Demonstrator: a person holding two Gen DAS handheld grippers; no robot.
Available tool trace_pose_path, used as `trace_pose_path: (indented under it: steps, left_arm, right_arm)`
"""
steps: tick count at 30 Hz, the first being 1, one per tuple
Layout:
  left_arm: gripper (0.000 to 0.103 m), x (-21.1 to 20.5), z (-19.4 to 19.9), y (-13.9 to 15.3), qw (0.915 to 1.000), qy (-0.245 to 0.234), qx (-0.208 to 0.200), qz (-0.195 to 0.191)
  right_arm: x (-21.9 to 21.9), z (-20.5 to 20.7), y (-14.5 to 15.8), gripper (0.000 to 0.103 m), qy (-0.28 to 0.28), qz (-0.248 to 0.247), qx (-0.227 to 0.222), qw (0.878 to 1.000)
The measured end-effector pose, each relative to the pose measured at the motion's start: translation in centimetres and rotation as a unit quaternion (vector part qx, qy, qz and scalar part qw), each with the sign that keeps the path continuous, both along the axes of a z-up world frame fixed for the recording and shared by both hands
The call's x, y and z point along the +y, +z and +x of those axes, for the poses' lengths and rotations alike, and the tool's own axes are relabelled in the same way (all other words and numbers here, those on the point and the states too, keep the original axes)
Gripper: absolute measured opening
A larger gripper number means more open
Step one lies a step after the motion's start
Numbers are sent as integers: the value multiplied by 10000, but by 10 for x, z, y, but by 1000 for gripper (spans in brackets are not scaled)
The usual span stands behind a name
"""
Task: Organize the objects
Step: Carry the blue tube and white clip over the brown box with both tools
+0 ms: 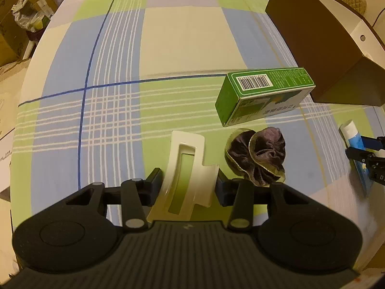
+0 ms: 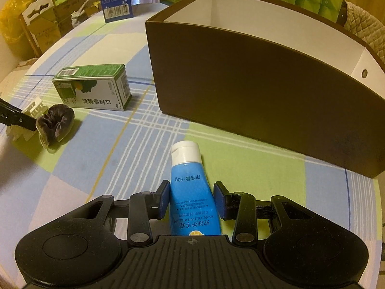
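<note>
Lifting now could go wrong on both sides. The left gripper (image 1: 189, 187) hugs the white plastic piece (image 1: 185, 168), its pads touching both edges; that thin, bendy piece could twist and pop out. Just to its right sits a dark scrunchie (image 1: 257, 155), easy to bump. The right gripper (image 2: 191, 201) has the blue tube (image 2: 190, 192) between its pads, but one pad looks not quite touching, so the smooth tube may slip. Ahead of it stands the brown box (image 2: 252, 91).
</note>
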State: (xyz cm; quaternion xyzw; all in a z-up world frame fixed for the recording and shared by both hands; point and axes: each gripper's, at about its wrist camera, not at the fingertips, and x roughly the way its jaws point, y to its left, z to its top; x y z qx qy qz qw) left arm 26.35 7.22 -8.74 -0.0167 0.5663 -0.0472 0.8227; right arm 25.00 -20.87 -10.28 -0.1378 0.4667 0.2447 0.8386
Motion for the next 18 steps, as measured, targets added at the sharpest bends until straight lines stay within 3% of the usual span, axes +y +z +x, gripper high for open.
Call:
trace_pose_path:
  steps: [12,18]
  left_arm:
    - [40,-16,-26,2,9999,141,29,4]
    - [39,-25,-41,4,9998,183,47,-26]
  right_arm:
    - [7,-6,-1,35,44,-92,-207,9997]
    - [7,-13,0,35,161,-81,-103,9998]
